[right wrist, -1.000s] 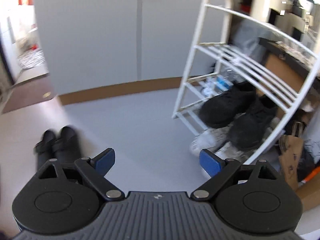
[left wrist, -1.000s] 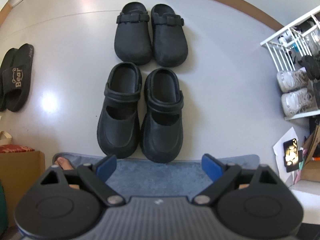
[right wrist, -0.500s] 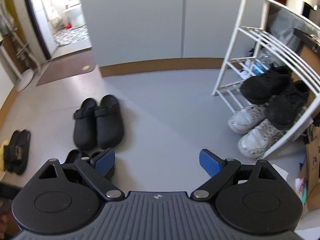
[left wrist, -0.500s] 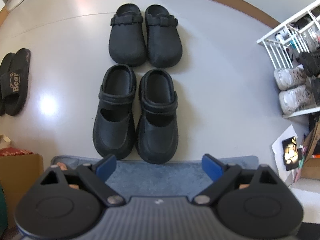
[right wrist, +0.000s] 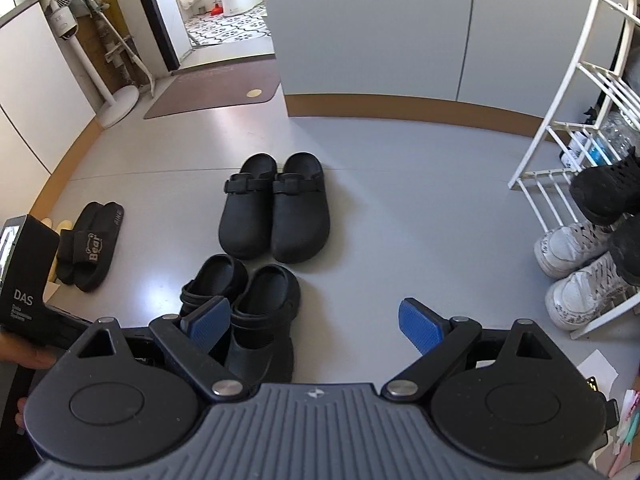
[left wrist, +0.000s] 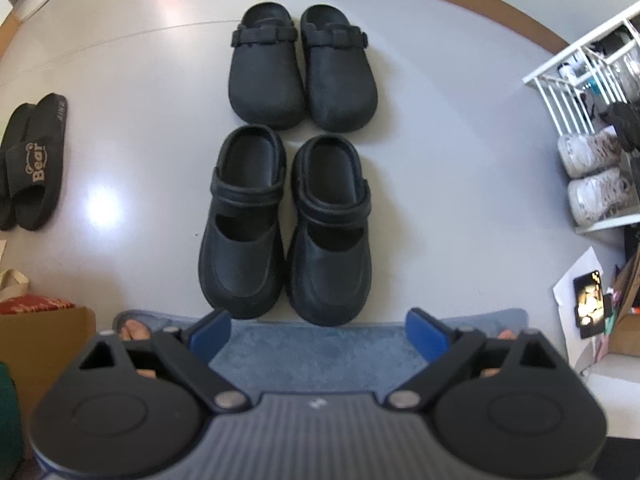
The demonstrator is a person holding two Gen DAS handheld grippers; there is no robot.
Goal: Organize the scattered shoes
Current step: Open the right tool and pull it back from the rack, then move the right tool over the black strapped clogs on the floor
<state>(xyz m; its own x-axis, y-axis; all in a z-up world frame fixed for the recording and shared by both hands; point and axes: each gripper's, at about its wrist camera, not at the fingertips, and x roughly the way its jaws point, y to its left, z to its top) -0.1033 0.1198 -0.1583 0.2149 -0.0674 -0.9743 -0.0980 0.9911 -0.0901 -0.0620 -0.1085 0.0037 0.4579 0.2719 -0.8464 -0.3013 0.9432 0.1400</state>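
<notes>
Left gripper (left wrist: 318, 330): jaws spread wide, blue pads facing each other, nothing between them; held above a blue mat (left wrist: 320, 354) at the near edge of the floor, with bare toes (left wrist: 134, 330) showing on the mat behind the left finger; right gripper (right wrist: 314, 322): jaws likewise wide apart and empty, held over the grey floor (right wrist: 400, 208); strapped black clogs (left wrist: 286, 228): one pair, side by side and touching, toes pointing at the mat's far edge, heels away, in the middle of the floor; buckled black clogs (left wrist: 302, 66): one pair, side by side, set directly beyond the strapped pair in the same line, toes just beside the nearer pair's heels; black slides (left wrist: 32, 164): one pair marked "Bear", lying together near the left edge of the floor, well apart from the clogs; white wire shoe rack (right wrist: 576, 128): at the right edge of the floor, upright; white sneakers (right wrist: 576, 264): one pair on the rack's lowest level; black sneakers (right wrist: 608, 192): on the level above them, partly cut off by the frame; cardboard box (left wrist: 44, 344): at the near left corner beside the mat; brown doormat (right wrist: 216, 90): at the far edge of the floor before an open doorway; white standing fan (right wrist: 80, 40): at the far left corner; black device (right wrist: 24, 280) marked "DAS": held in a hand at the left of the right wrist view.
</notes>
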